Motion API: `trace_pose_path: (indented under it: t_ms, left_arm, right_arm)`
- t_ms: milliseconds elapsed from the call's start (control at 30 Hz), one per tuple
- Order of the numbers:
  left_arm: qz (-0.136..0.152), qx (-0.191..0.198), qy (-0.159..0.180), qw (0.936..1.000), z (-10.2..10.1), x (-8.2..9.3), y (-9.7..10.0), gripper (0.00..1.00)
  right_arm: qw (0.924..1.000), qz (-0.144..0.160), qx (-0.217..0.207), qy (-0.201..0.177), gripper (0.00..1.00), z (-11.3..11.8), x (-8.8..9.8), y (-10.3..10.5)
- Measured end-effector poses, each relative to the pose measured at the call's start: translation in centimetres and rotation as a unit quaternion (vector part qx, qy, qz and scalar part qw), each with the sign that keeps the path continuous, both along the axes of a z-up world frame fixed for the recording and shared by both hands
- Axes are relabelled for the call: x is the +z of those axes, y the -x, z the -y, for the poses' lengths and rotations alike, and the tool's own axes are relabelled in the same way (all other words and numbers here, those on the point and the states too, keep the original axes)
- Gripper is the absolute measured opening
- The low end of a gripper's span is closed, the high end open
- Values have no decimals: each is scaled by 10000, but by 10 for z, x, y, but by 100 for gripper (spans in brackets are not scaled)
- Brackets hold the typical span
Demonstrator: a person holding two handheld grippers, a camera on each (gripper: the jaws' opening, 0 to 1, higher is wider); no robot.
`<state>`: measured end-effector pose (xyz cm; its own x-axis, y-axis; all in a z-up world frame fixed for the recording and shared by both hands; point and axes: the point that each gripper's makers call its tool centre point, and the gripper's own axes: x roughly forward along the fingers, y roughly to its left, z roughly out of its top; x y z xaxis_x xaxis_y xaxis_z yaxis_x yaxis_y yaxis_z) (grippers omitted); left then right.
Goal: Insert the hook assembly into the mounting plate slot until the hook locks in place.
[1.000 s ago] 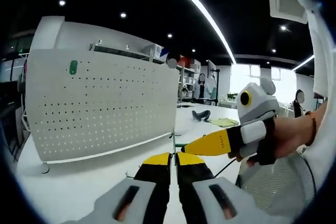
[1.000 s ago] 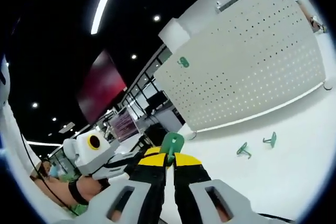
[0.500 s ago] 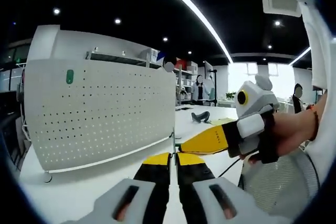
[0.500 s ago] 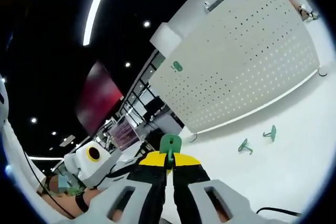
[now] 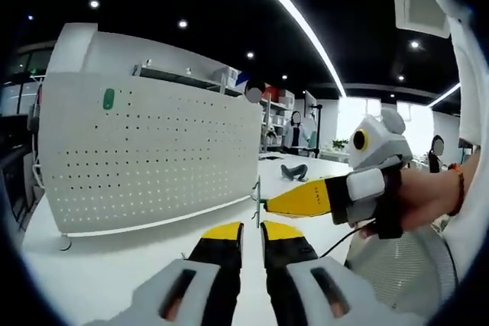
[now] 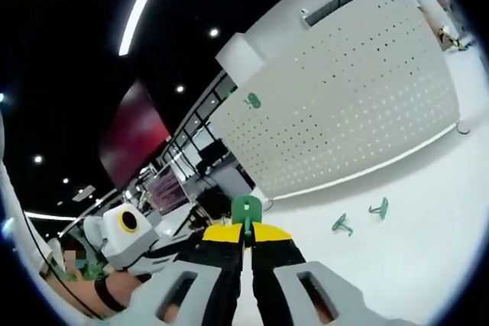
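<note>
Starting on the left of the left gripper view, I see the white pegboard (image 5: 145, 162) standing upright on the white table (image 5: 114, 265), with one green hook (image 5: 108, 98) already seated near its upper left corner. In front of it my left gripper (image 5: 251, 228) has its jaws slightly parted with a narrow gap and nothing between them, so I read it as empty. Further right, my right gripper (image 5: 263, 203) comes in from the side, held in a hand (image 5: 428, 196), its yellow tips pinching something thin at the end. In the right gripper view, the pegboard (image 6: 344, 112) sits well ahead, and my right gripper (image 6: 246, 228) is clamped on a green hook (image 6: 247, 208) that sticks up between the jaw tips. To the right, two more green hooks (image 6: 341, 224) lie loose on the table (image 6: 397, 250) near the board's foot. As I judge it, the hook I hold is picked up but still well apart from the board, so the approach, the insertion and the locking are all left to do.
</note>
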<state>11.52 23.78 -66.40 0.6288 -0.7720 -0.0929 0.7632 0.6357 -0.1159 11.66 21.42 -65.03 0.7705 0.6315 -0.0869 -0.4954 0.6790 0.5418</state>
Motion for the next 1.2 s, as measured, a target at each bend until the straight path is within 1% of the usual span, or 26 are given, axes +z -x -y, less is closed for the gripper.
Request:
trace_pose_path:
  t_ms: [100, 200, 267, 500, 567, 600, 633, 700, 767, 833, 933, 1000, 1067, 1133, 1200]
  left_arm:
    - [-22, 55, -24, 10000, -7, 0, 2, 12]
    - [23, 122, -22, 9999, -15, 5, 4, 12]
    - [3, 168, -3, 9999, -19, 6, 5, 13]
    - [64, 271, -18, 9996, -33, 12, 10, 18]
    - [33, 343, -58, 9994, -38, 11, 11, 22]
    - [108, 357, -75, 9993, -40, 13, 12, 23]
    - [120, 353, -62, 9993, -42, 13, 13, 25]
    - [87, 349, -54, 9993, -45, 13, 14, 26]
    - [108, 362, -93, 9992, -49, 13, 15, 27]
    - [11, 381, -123, 9992, -52, 10, 15, 31]
    - [15, 399, -159, 9991, -56, 10, 15, 38]
    - [-35, 389, -158, 9991, -59, 9, 15, 40]
    - [2, 372, -171, 9992, -62, 10, 17, 43]
    - [136, 365, -217, 9990, -65, 13, 17, 48]
    - [150, 337, -242, 9990, -69, 15, 16, 50]
  right_arm:
    - [9999, 72, 10, 126, 2, 0, 2, -1]
    - [9994, 210, 8, 290, 2, -1, 8, -4]
    - [9990, 284, -12, 358, 2, -2, 11, -6]
    - [9972, 448, -113, 583, 2, -3, 20, -15]
    - [9964, 491, -147, 670, 2, -3, 22, -17]
    - [9962, 513, -179, 684, 2, -3, 24, -19]
    - [9961, 533, -203, 674, 2, -2, 26, -20]
    - [9957, 555, -248, 698, 2, -3, 29, -22]
    - [9945, 605, -275, 812, 2, -5, 31, -23]
    - [9939, 646, -302, 841, 2, -7, 35, -24]
    - [9921, 729, -337, 969, 2, -9, 39, -26]
    - [9917, 752, -389, 968, 2, -10, 42, -28]
    - [9912, 796, -464, 954, 2, -11, 47, -31]
    - [9900, 846, -517, 1003, 2, -12, 49, -33]
    - [9889, 879, -577, 1048, 2, -13, 51, -35]
